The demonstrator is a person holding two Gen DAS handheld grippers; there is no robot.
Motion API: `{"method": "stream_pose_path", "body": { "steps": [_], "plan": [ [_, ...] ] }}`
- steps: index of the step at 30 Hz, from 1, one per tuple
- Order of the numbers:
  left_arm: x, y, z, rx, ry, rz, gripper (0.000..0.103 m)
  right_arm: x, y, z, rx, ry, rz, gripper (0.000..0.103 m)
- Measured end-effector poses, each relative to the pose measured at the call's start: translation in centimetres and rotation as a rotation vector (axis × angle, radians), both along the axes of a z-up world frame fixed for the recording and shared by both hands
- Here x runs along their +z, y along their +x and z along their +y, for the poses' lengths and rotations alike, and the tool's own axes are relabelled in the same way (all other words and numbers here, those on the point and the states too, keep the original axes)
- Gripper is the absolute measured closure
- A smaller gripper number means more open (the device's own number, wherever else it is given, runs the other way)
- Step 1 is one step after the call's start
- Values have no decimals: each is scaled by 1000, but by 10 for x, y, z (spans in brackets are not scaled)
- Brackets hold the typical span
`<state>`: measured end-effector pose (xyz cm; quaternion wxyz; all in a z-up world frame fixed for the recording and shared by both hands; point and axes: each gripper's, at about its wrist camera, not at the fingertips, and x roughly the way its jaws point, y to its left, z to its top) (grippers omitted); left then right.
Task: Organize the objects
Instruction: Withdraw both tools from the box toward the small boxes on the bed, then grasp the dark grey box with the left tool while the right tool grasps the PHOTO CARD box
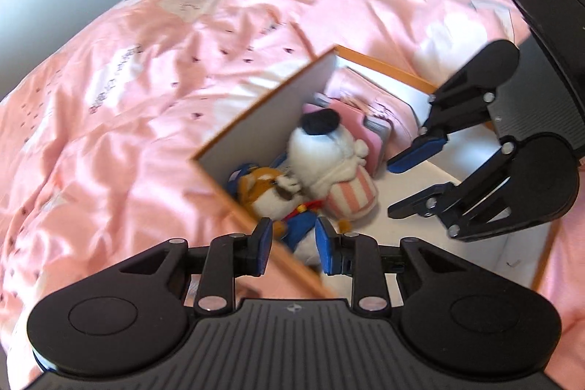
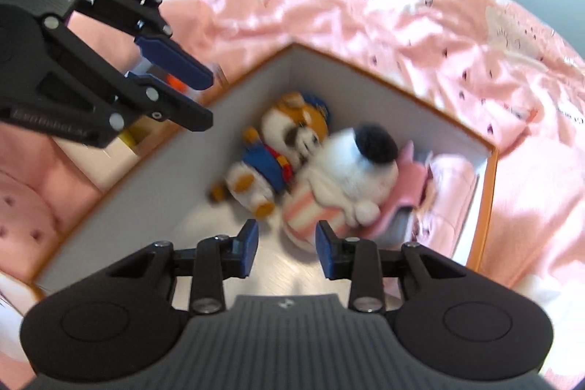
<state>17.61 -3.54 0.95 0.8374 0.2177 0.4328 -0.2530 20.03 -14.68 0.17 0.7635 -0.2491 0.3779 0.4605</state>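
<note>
Showing no legible labels, plush toys (image 2: 292, 152), box (image 2: 402, 97)

No legible text; printed marks on the pink bedspread (image 2: 384, 6) too blurred.

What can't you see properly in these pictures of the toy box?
- Orange plush: left wrist view, lower body behind the box wall and left gripper.
- Pink things behind the white plush: right wrist view, mostly covered and blurred.
- Small box: right wrist view, contents hidden by the left gripper.
</note>
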Motion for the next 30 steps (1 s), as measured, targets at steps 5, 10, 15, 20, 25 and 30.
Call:
{"method": "stream_pose_path", "body": {
  "steps": [5,10,15,20,25,30],
  "plan": [
    [22,0,37,87,-7,5,66,28,-25,4,27,98,-29,62],
    [32,-8,80,194,-7,34,60,39,-39,50,101,123,-66,60],
    [19,-6,118,289,1,110,56,46,-57,84,161,112,-49,57],
    [2,5,141,371,-34,184,38,33,-61,119,188,59,-51,57],
    [-16,25,143,427,-23,239,27,16,-54,146,163,-29,-59,56],
    [-35,45,133,462,19,298,21,1,-39,162,152,-85,-58,56]
  ]
}}
